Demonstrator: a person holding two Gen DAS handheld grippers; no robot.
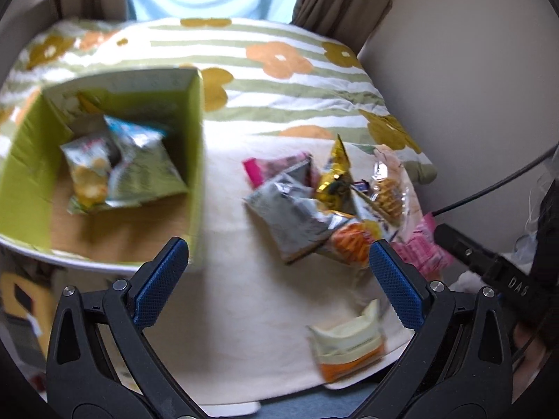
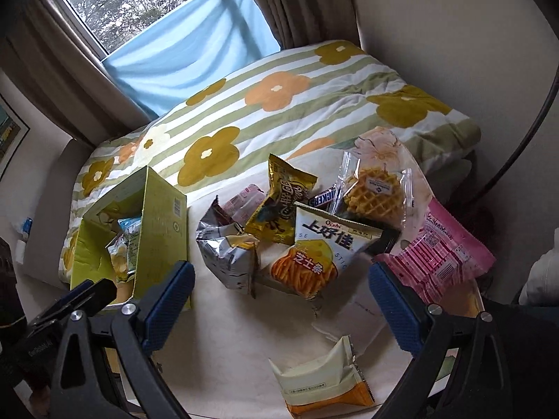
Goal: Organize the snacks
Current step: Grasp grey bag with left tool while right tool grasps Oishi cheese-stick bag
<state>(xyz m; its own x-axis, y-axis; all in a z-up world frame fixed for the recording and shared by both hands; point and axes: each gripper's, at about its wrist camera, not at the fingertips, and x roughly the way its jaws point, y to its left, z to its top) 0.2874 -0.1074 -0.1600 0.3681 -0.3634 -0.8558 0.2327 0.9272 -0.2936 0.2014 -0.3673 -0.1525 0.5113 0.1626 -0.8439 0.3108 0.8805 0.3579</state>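
Observation:
A green cardboard box (image 1: pixel 197 160) (image 2: pixel 162 223) stands open on the cream cloth at the left, with two snack bags (image 1: pixel 115 171) inside. A pile of snacks (image 1: pixel 328 206) lies to its right: a silver bag (image 2: pixel 227 255), a yellow bag (image 2: pixel 279 199), an Oishi cheese-stick bag (image 2: pixel 314 258), a waffle pack (image 2: pixel 377 195) and a pink packet (image 2: pixel 443 248). A small cream-and-orange packet (image 1: pixel 349 345) (image 2: pixel 325 380) lies alone near the front. My left gripper (image 1: pixel 279 272) is open and empty above the cloth between box and pile. My right gripper (image 2: pixel 283 293) is open and empty in front of the pile.
The cloth covers a low surface against a bed with a flowered striped quilt (image 2: pixel 279 97). A window with a blue curtain (image 2: pixel 188 52) is behind. The right gripper's body (image 1: pixel 489 265) shows at the left view's right edge; the left gripper's body (image 2: pixel 70 300) shows beside the box.

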